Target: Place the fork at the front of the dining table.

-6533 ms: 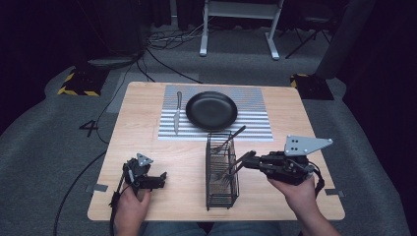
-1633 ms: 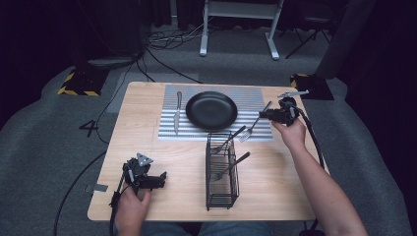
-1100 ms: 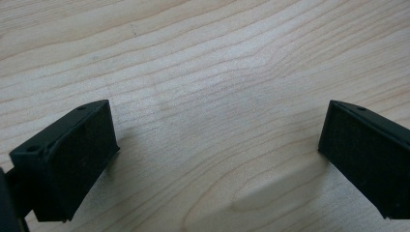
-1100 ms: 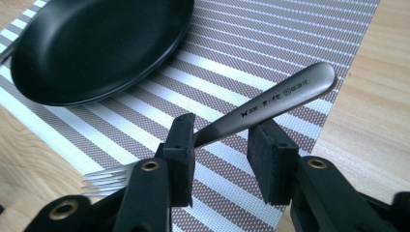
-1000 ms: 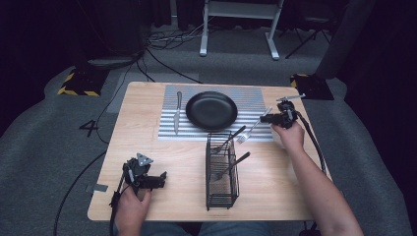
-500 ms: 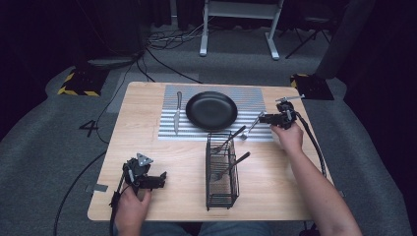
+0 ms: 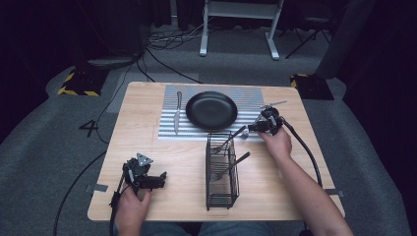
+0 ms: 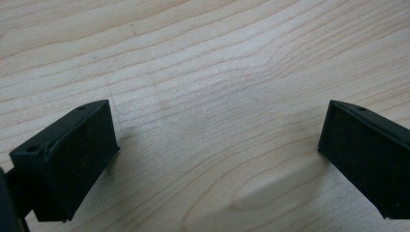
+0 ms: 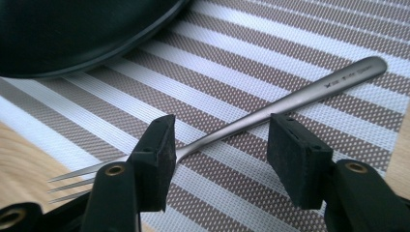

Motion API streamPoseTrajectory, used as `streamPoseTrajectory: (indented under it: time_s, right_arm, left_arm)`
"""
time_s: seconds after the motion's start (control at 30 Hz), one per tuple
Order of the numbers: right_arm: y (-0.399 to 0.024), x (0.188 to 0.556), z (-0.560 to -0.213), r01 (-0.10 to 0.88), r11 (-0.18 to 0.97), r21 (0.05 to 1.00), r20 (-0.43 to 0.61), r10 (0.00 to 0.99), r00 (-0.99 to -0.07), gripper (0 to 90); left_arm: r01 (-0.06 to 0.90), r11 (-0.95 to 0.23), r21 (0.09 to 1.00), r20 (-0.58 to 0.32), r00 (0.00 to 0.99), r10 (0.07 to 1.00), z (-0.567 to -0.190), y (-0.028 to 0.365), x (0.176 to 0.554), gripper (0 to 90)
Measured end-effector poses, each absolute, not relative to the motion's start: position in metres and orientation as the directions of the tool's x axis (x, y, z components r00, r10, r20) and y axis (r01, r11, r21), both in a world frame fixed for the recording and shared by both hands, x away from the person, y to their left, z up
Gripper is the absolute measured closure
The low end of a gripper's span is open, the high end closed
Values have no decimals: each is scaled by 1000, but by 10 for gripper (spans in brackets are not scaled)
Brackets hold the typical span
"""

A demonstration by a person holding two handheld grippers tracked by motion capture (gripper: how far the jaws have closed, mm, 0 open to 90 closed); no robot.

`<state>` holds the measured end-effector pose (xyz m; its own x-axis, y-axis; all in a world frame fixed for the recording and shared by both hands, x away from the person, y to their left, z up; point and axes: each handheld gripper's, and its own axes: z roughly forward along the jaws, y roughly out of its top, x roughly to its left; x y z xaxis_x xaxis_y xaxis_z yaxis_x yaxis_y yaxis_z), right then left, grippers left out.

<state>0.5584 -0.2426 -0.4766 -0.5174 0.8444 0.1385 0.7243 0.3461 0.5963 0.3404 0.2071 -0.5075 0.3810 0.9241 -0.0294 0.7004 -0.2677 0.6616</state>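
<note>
One fork point(image 9: 270, 112) lying on placemat point(image 9: 309, 43), right edge | right gripper point(image 9: 220, 154) jaws just opening, unclamped | we are judging it placed.

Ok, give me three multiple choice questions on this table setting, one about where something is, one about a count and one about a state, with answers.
1. Where does the knife lie?
A. left of the black plate, on the striped placemat
B. inside the wire basket
C. on the plate

2. How many utensils stand in the wire basket?
A. none
B. two
C. five

3. How is the right gripper?
A. clamped on the plate rim
B. shut and empty
C. jaws open, the fork lying on the placemat between them

Answers: 1 A, the high view shows the knife beside the plate. 2 B, two handles lean out of the basket. 3 C, the right gripper view shows gaps between pads and fork.
</note>
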Motion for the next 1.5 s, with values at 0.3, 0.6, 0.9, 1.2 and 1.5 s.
streamPoseTrajectory:
  time_s: [0.3,0.6,0.9,1.2,1.5]
  right_arm:
    - [-222,559,-483,699,377,607,56,857,-511,435]
    - [-221,568,-481,682,407,608,51,837,-545,637]
    - [-227,570,-477,678,438,591,-9,844,-537,724]
    - [-219,562,-478,716,342,609,101,861,-498,476]
    - [-208,560,-481,687,427,588,-13,854,-520,601]
  left_arm:
    - [701,-266,662,-31,379,925,-508,207,340,2]
    - [702,-265,661,-32,379,925,-508,207,340,2]
    - [703,-264,661,-34,379,925,-508,207,340,2]
    - [702,-265,661,-33,380,924,-508,207,340,2]
    - [701,-267,661,-31,381,924,-508,207,340,2]
